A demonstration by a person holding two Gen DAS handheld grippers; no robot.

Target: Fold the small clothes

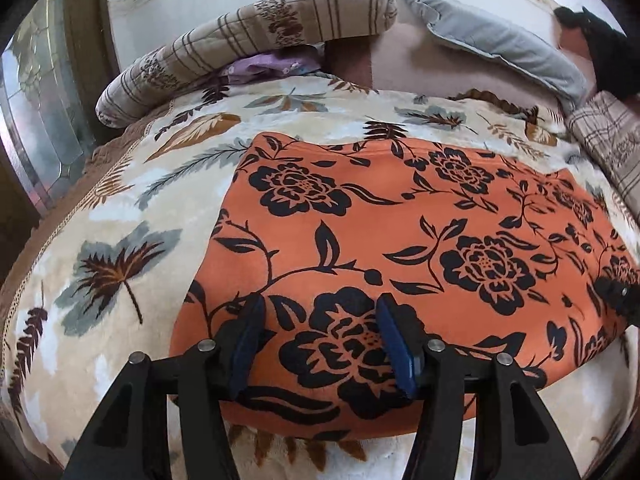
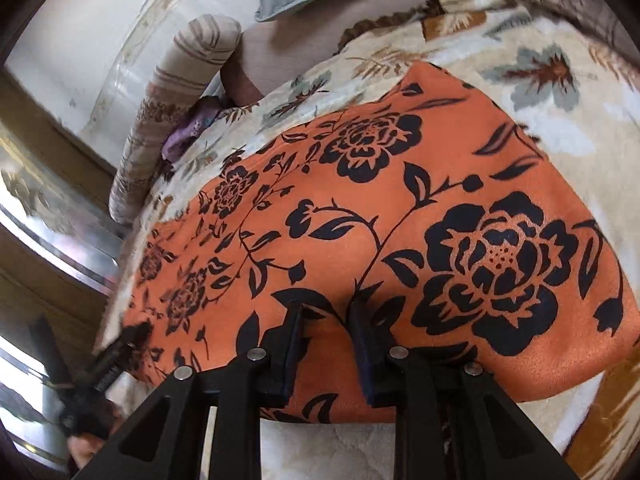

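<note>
Bed covers with big leaf shapes (image 1: 120, 264) fill the space under everything, with a striped bolster (image 1: 248, 44) and a grey pillow (image 1: 492, 44) at the far end. On the covers lies the orange cloth with black flowers (image 1: 400, 240), spread flat and smooth. It is the thing to fold.

From the left wrist view, the cloth looks longer from side to side than from near to far. Its near edge runs just under both tools, so both hands are on the same long side of it.

One tool, the left gripper (image 1: 320, 344), hangs over the near left part of the cloth. Its blue pads stand well apart, with a black flower showing between them. The pads do not pinch anything; the cloth lies flat below them.

Next to it, the right gripper (image 2: 324, 344) hangs over the near right part of the cloth. Its jaws have only a small gap, and flat orange cloth shows in that gap. No fold is pulled up between the pads, so I think it holds nothing.

In the right wrist view, the left tool shows at the near left corner of the cloth, so each hand is close to its own end of the near edge.

I think the next move is to grab that near edge with both tools and carry it over to the far edge by the pillows. The left jaws are ready for that, but the right ones may need to open more first
</note>
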